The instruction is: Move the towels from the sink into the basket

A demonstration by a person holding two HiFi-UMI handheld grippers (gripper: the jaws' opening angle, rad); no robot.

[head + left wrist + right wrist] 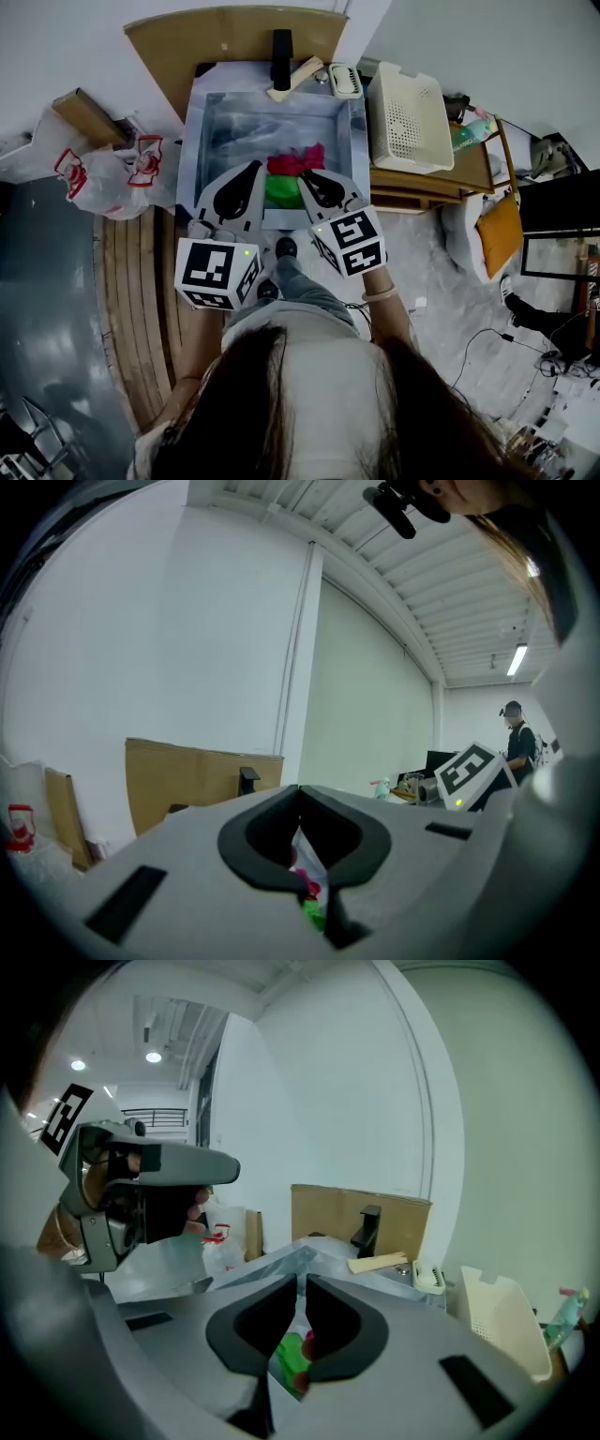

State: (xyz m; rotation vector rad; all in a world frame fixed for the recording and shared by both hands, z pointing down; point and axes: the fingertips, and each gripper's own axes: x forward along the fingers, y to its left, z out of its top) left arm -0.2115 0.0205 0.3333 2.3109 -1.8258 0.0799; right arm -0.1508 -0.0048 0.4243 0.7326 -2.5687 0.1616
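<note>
A red towel (pixel 295 161) and a green towel (pixel 281 190) lie bunched at the front of the steel sink (pixel 216 122). The white plastic basket (pixel 408 117) stands on its side on a wooden shelf right of the sink. My left gripper (pixel 253 169) and right gripper (pixel 305 176) hover side by side over the sink's front edge, just above the towels. Both are shut with nothing between the fingers. In the left gripper view the left gripper (pixel 300 794) points over the sink. Slivers of the green towel (pixel 291 1354) show below the right gripper (pixel 303 1281), with the basket (pixel 502 1321) to its right.
A black faucet (pixel 281 56), a wooden brush (pixel 295 80) and a soap dish (pixel 345 80) sit at the sink's back rim. Cardboard (pixel 234 37) leans behind it. Plastic bags (pixel 103 173) lie left of the sink. A spray bottle (pixel 473 131) stands beside the basket.
</note>
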